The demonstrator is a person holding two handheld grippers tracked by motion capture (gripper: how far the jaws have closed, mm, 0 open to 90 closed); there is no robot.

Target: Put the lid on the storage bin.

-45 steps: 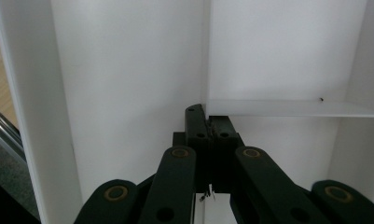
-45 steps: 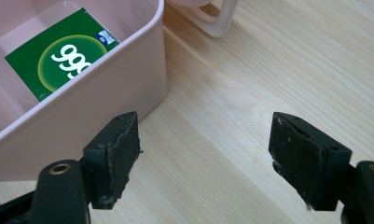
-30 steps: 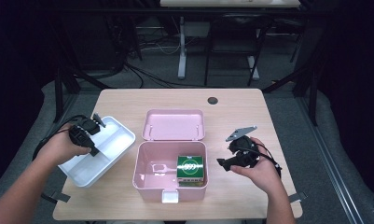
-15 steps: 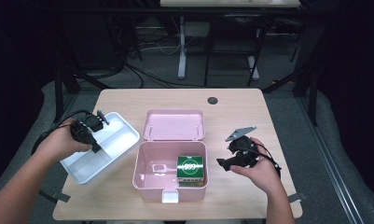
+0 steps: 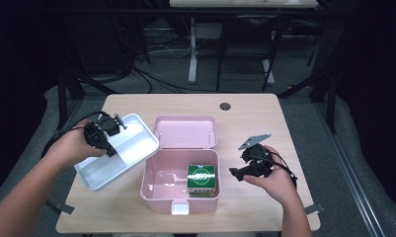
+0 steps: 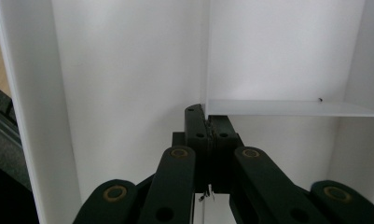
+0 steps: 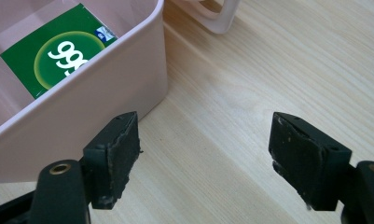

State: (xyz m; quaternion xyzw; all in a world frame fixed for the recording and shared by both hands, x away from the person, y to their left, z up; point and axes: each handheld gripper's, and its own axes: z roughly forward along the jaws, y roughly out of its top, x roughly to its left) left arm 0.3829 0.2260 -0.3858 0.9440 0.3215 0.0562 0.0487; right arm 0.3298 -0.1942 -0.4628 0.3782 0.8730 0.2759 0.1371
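White plastic makes up the tray (image 5: 117, 157), a shallow rectangular insert with a thin partition wall crossing its floor, and since a second ago it has risen off the wooden table (image 5: 264, 118) and swung up to the right. Earlier it lay lower and flatter to the left of the pink box (image 5: 179, 181); now it is tilted, its far right corner reaching over the box's left rim, while its near end hangs over the table's left part. The left gripper (image 5: 108, 138) has travelled up with it, and its jaws are pressed together on the tray's inner partition, as the left gripper view shows: the black pads (image 6: 207, 127) meet on the thin white divider edge, with plain white floor on both sides. The right gripper (image 5: 241, 173) has stayed in place at the right of the box, held in the person's right hand just above the table, its jaws standing wide apart with nothing between them; in the right gripper view they frame bare wood beside the box's outer wall. The box itself has not moved: its lid (image 5: 185, 131) lies open toward the far side, and a green packet (image 5: 201, 177) with a white number print sits in its near right corner.
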